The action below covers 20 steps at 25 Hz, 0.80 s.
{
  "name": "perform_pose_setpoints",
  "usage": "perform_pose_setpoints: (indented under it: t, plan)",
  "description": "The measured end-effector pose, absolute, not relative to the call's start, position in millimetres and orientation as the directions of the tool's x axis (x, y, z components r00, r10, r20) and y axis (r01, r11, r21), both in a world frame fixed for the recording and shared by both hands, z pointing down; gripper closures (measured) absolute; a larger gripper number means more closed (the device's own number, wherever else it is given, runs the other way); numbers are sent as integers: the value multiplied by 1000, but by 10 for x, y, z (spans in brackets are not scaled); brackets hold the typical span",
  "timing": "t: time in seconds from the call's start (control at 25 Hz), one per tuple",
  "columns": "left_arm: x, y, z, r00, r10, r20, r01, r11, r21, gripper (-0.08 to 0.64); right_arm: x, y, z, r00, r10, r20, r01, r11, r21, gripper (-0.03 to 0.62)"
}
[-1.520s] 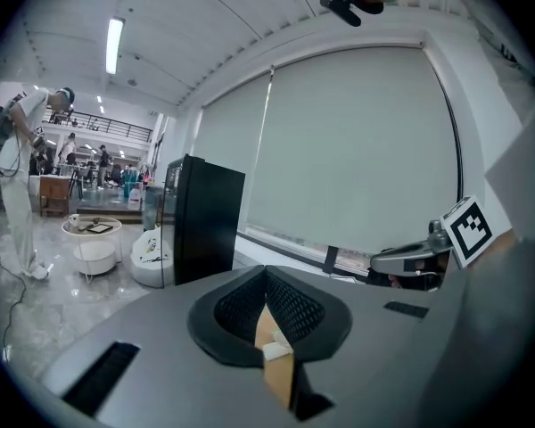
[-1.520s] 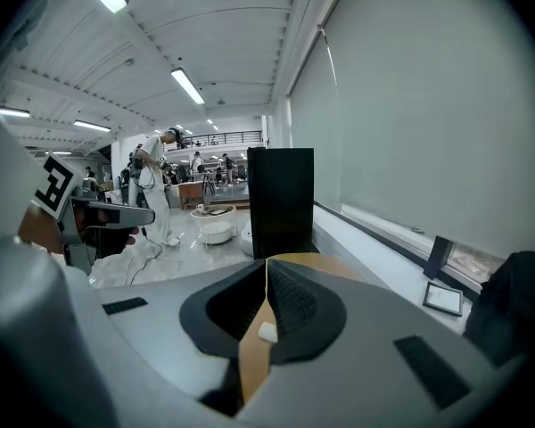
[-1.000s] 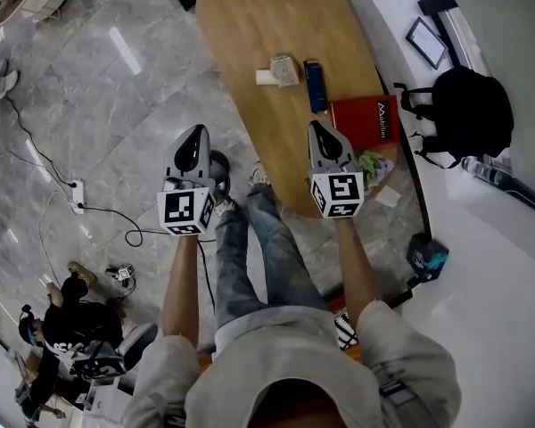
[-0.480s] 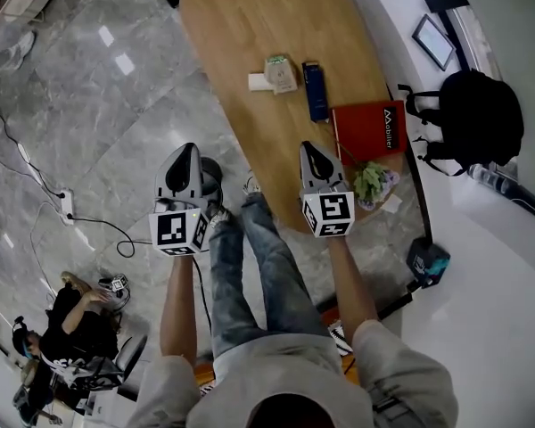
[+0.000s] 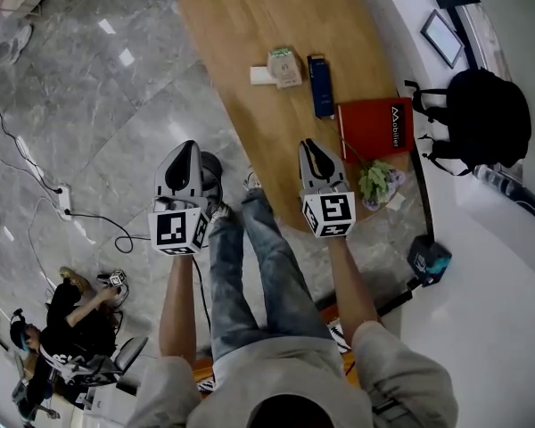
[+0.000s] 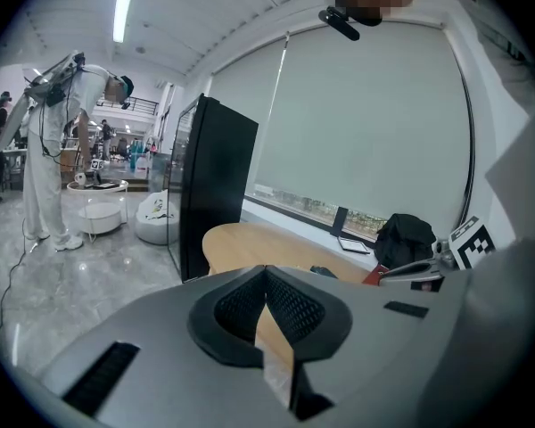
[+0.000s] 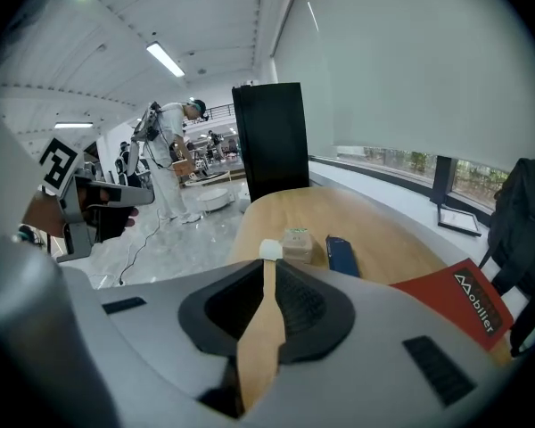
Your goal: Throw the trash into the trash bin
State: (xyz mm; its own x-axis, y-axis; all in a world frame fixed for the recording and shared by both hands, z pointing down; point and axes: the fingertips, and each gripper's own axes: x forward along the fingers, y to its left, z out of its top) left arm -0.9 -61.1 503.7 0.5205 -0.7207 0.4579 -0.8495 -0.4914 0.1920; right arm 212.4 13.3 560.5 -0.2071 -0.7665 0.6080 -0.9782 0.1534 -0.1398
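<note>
Left gripper [image 5: 189, 148] and right gripper [image 5: 309, 146]: both are seen lower than a second ago. Jaws of each are closed, with nothing held or touched. The left is held just beside the wooden table [image 5: 250, 16], the right over its near end. Trash, a white scrap [image 5: 262, 75] and a beige packet [image 5: 285, 67], is laid mid-table, well apart from both.

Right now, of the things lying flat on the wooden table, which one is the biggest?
The red booklet with white lettering on its cover, near the table's right edge. The dark blue box beside it and the tan packet are clearly smaller.
</note>
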Motion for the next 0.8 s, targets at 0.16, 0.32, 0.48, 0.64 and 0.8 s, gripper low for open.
perform_pose_setpoints:
  t: [0.16, 0.32, 0.48, 0.64, 0.8]
  plan:
    - [-12, -587, 5074, 521, -717, 463, -849, -491, 195, 543, 2133, 136, 5661, -209, -772, 600, -977, 134, -169, 347]
    - [4, -596, 5089, 524, -714, 463, -847, -494, 197, 543, 2160, 150, 5759, -205, -764, 612, -977, 123, -174, 288]
    - [2, -624, 5109, 521, -716, 464, -849, -490, 198, 543, 2187, 91, 5874, -186, -758, 625, -981, 105, -165, 288]
    - [17, -637, 5134, 521, -714, 469, -849, -488, 200, 543, 2206, -100, 6028, -169, -756, 632, -983, 87, -160, 282]
    - [30, -650, 5148, 523, -712, 469, -848, -490, 201, 543, 2215, -433, 6200, -157, -757, 634, -986, 79, -150, 264]
